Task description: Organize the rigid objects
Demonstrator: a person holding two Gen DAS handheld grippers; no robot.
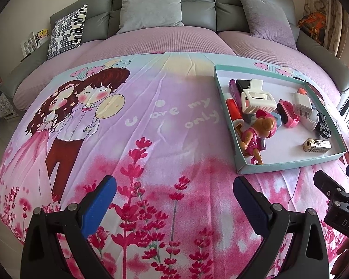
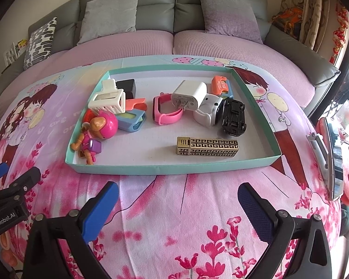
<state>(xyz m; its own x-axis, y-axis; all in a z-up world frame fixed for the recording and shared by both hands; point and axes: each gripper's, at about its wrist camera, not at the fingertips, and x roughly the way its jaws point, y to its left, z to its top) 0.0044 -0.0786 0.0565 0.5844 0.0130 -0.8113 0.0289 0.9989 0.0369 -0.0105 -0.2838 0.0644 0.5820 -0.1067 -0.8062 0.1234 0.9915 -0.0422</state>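
Observation:
A shallow teal box lid (image 2: 172, 169) (image 1: 242, 162) lies on the printed bedspread and holds several small items. Among them are a gold patterned lighter (image 2: 207, 147) (image 1: 317, 145), a black toy car (image 2: 234, 117), a white charger plug (image 2: 189, 95) (image 1: 302, 103), a pink watch (image 2: 166, 112), a white hair claw (image 2: 108, 98) (image 1: 256, 98) and a pink toy figure (image 2: 97, 131) (image 1: 258, 137). My right gripper (image 2: 178, 205) is open, empty, just in front of the box. My left gripper (image 1: 174, 197) is open and empty over bare bedspread, left of the box.
A grey sofa back with cushions (image 1: 151, 8) runs behind the bed. A patterned pillow (image 1: 67, 31) leans at the back left. A phone or tablet (image 2: 336, 160) and a metal object (image 2: 317, 144) lie at the bed's right edge. Curtains (image 2: 302, 4) hang at right.

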